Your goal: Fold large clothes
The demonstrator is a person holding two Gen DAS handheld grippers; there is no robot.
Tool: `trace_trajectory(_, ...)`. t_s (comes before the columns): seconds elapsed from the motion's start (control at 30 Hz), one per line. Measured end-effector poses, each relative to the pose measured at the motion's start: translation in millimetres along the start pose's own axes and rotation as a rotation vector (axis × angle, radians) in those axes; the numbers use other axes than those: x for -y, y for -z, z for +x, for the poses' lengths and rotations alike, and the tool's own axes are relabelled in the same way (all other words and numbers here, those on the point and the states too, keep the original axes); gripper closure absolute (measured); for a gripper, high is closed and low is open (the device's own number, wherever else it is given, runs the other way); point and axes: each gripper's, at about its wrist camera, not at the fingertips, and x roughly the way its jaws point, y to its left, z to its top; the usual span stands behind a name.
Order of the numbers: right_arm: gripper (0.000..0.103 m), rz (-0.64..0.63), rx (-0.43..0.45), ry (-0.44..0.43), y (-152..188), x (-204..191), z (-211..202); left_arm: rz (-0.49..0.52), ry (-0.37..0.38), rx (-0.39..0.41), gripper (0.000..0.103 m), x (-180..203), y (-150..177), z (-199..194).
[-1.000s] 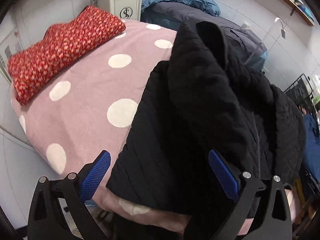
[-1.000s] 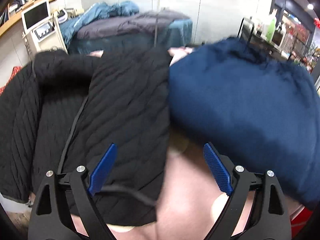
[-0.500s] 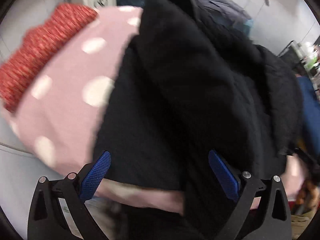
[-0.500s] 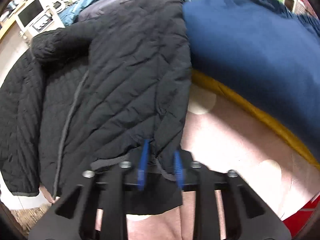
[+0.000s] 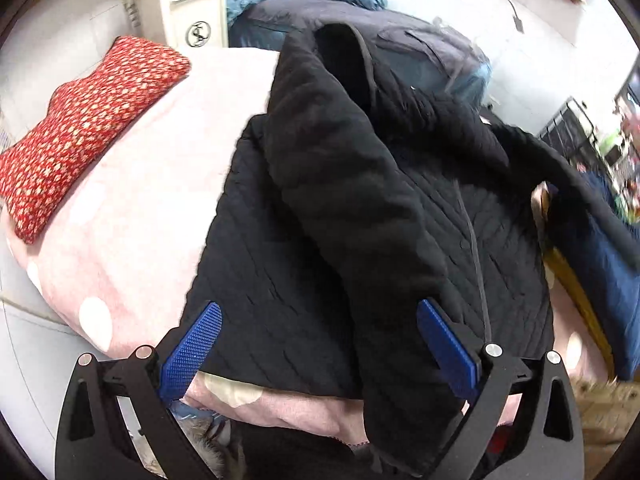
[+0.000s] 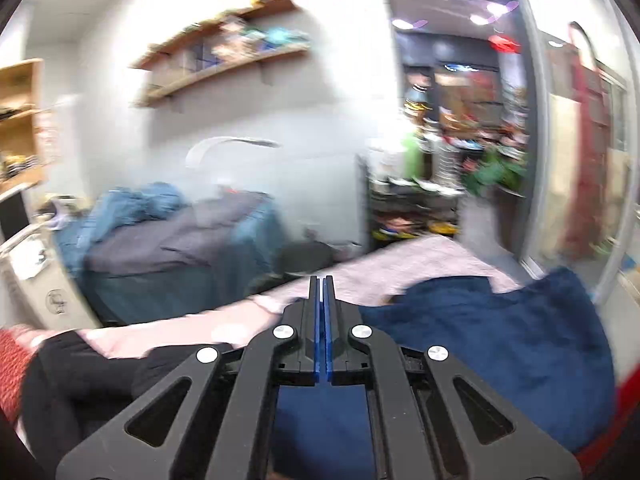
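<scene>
A black quilted jacket (image 5: 360, 208) lies on a pink polka-dot bed cover (image 5: 132, 216), one sleeve folded over its front and hanging past the near edge. My left gripper (image 5: 316, 344) is open and empty, just above the jacket's hem. My right gripper (image 6: 321, 320) is shut with its blue pads together, lifted and tilted up toward the room; nothing shows between the pads. Part of the black jacket (image 6: 80, 372) shows low at the left of the right wrist view.
A red patterned folded cloth (image 5: 80, 128) lies at the cover's far left. A navy blue blanket (image 6: 500, 344) lies at the right, also in the left wrist view (image 5: 600, 264). Behind stand a white machine (image 5: 188, 4) and a heap of dark and blue clothes (image 6: 172, 240).
My right gripper closed at the jacket's hem, then swung up to face the room. My left gripper stayed open and shifted slightly over the jacket.
</scene>
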Motion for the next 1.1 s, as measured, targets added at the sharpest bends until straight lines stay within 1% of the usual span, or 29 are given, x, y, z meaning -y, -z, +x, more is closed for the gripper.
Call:
trace_trajectory(0.03, 0.097, 0.041, -0.032, -0.021, 2, 10, 4, 0.026, -0.009, -0.02, 0.006, 7, 3, 7)
trace_trajectory(0.07, 0.09, 0.069, -0.066, -0.038, 7, 14, 9, 0.041, -0.016, -0.036, 0.006, 13, 6, 11)
trace_trajectory(0.13, 0.011, 0.054, -0.136, -0.077, 26, 12, 15, 0.065, -0.006, -0.08, 0.007, 29, 14, 27)
trace_trajectory(0.17, 0.006, 0.02, -0.15, -0.098, 38, 8, 14, 0.064, -0.003, -0.092, 0.007, 32, 16, 31)
trace_trajectory(0.2, 0.006, -0.033, -0.146, -0.122, 57, -3, 10, 0.053, -0.006, -0.124, 0.007, 38, 19, 40)
trace_trajectory(0.23, 0.006, -0.086, -0.153, -0.133, 72, -16, 6, 0.048, 0.0, -0.139, 0.007, 40, 20, 41)
trace_trajectory(0.3, 0.006, -0.282, -0.193, -0.177, 112, -51, -1, 0.043, 0.01, -0.164, 0.007, 49, 20, 46)
trace_trajectory(0.33, 0.006, -0.361, -0.194, -0.181, 128, -67, -6, 0.044, 0.004, -0.168, 0.007, 51, 19, 47)
trace_trajectory(0.37, 0.006, -0.481, -0.187, -0.191, 153, -87, -13, 0.046, -0.002, -0.166, 0.007, 53, 18, 45)
trace_trajectory(0.43, 0.006, -0.683, -0.163, -0.216, 193, -114, -25, 0.046, -0.001, -0.143, 0.007, 57, 15, 31)
trace_trajectory(0.47, 0.006, -0.801, -0.129, -0.198, 214, -126, -30, 0.049, 0.01, -0.122, 0.007, 58, 14, 21)
trace_trajectory(0.5, 0.006, -0.977, -0.061, -0.14, 244, -140, -33, 0.057, 0.014, -0.093, 0.007, 60, 13, 10)
trace_trajectory(0.53, 0.006, -1.087, -0.015, -0.094, 261, -148, -34, 0.071, 0.003, -0.066, 0.007, 63, 12, -1)
trace_trajectory(0.57, 0.006, -1.232, 0.04, -0.029, 286, -153, -30, 0.085, 0.0, -0.046, 0.006, 68, 12, -5)
trace_trajectory(0.6, 0.007, -1.345, 0.082, 0.018, 304, -153, -27, 0.118, -0.004, -0.016, 0.006, 74, 14, -14)
trace_trajectory(0.63, 0.007, -1.411, 0.1, 0.032, 315, -152, -23, 0.138, -0.011, -0.011, 0.006, 76, 14, -16)
trace_trajectory(0.67, 0.007, -1.485, 0.096, 0.035, 326, -149, -17, 0.169, -0.032, -0.016, 0.006, 81, 17, -11)
trace_trajectory(0.7, 0.007, -1.554, 0.102, 0.056, 335, -143, -10, 0.183, -0.053, -0.04, 0.006, 84, 21, -3)
trace_trajectory(0.77, 0.007, -1.675, 0.162, 0.114, 350, -135, -4, 0.182, -0.077, -0.095, 0.006, 84, 27, 15)
trace_trajectory(0.83, 0.007, -1.735, 0.156, 0.132, 354, -124, 4, 0.153, -0.044, -0.165, 0.007, 85, 35, 34)
trace_trajectory(0.87, 0.007, -1.752, 0.154, 0.14, 355, -119, 10, 0.144, -0.036, -0.192, 0.007, 85, 37, 37)
trace_trajectory(0.9, 0.009, -1.768, 0.16, 0.144, 356, -117, 15, 0.138, -0.027, -0.206, 0.007, 88, 37, 41)
trace_trajectory(0.97, 0.018, -1.81, 0.156, 0.158, 358, -115, 25, 0.152, -0.02, -0.182, 0.007, 94, 35, 39)
trace_trajectory(1.0, 0.026, -1.833, 0.162, 0.175, 360, -113, 30, 0.167, -0.014, -0.17, 0.008, 97, 34, 41)
trace_trajectory(1.03, 0.044, -1.844, 0.171, 0.192, 359, -115, 36, 0.172, -0.008, -0.167, 0.013, 98, 32, 45)
trace_trajectory(1.07, 0.057, -1.826, 0.152, 0.2, 355, -117, 43, 0.168, -0.004, -0.177, 0.032, 99, 33, 49)
trace_trajectory(1.1, 0.082, -1.778, 0.098, 0.202, 346, -122, 50, 0.15, 0.002, -0.209, 0.04, 97, 33, 58)
